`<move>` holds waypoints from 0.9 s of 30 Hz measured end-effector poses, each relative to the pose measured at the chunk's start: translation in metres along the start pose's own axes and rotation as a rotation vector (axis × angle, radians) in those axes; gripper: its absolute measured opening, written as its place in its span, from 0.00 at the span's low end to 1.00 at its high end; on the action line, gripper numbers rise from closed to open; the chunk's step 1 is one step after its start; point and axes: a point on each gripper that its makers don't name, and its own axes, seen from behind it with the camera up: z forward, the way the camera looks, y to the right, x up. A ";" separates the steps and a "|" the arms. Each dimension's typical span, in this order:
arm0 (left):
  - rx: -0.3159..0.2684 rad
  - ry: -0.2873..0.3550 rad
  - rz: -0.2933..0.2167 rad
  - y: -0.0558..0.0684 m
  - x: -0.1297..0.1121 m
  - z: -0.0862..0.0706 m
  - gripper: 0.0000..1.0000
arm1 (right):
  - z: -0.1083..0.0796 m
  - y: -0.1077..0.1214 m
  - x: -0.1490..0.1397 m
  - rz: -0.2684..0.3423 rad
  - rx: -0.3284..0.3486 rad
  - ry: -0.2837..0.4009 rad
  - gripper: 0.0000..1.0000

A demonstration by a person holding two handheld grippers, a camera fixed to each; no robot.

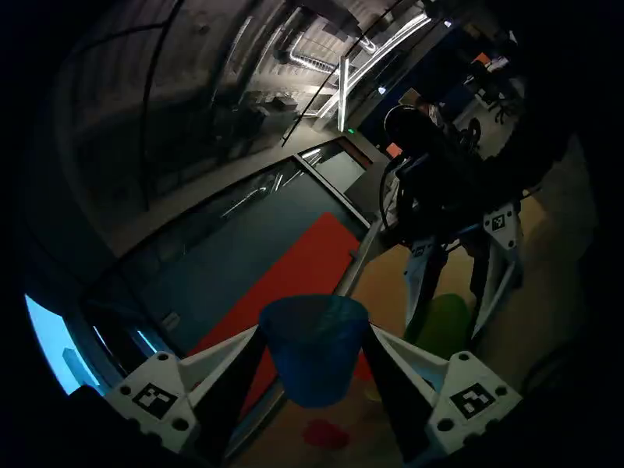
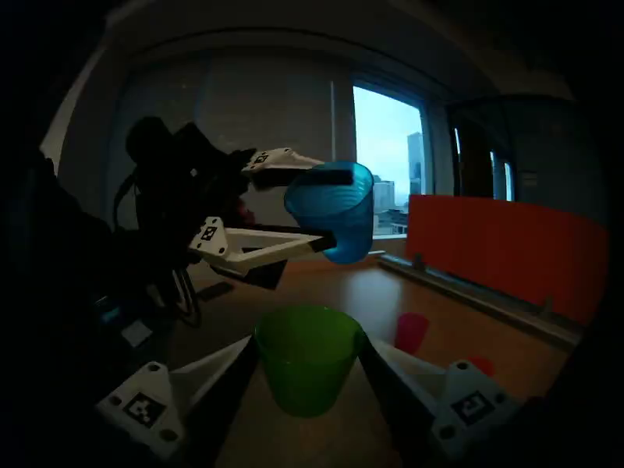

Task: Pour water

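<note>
My left gripper (image 1: 314, 355) is shut on a translucent blue cup (image 1: 314, 355), held up and tilted. In the right gripper view that blue cup (image 2: 331, 207) hangs above and behind a green cup (image 2: 306, 355), its mouth leaning toward me, with the left gripper (image 2: 327, 209) clamped on its sides. My right gripper (image 2: 308, 359) is shut on the green cup, which stands upright over the wooden table (image 2: 437, 300). In the left gripper view the green cup (image 1: 444, 324) sits lower right between the right gripper's fingers (image 1: 451, 316). No water is visible in the dim light.
A small red cup (image 2: 410, 331) stands on the table right of the green cup, seen also as a red cup (image 1: 326, 434). A red partition panel (image 2: 507, 246) runs along the table's far edge. Windows are behind. A person's dark shape (image 2: 168, 203) holds the left gripper.
</note>
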 end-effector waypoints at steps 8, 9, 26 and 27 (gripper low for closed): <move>0.002 -0.002 0.053 -0.001 0.003 0.001 0.85 | 0.001 -0.001 0.002 -0.002 0.003 0.001 0.91; 0.004 -0.002 0.060 -0.001 0.003 0.001 0.85 | 0.001 -0.001 0.002 -0.003 0.003 0.001 0.91; 0.002 0.000 0.132 -0.002 0.008 0.009 0.85 | 0.002 0.003 0.002 -0.002 -0.005 0.001 0.91; 0.001 -0.001 0.138 -0.002 0.008 0.009 0.85 | 0.002 0.003 0.002 -0.001 -0.006 0.002 0.91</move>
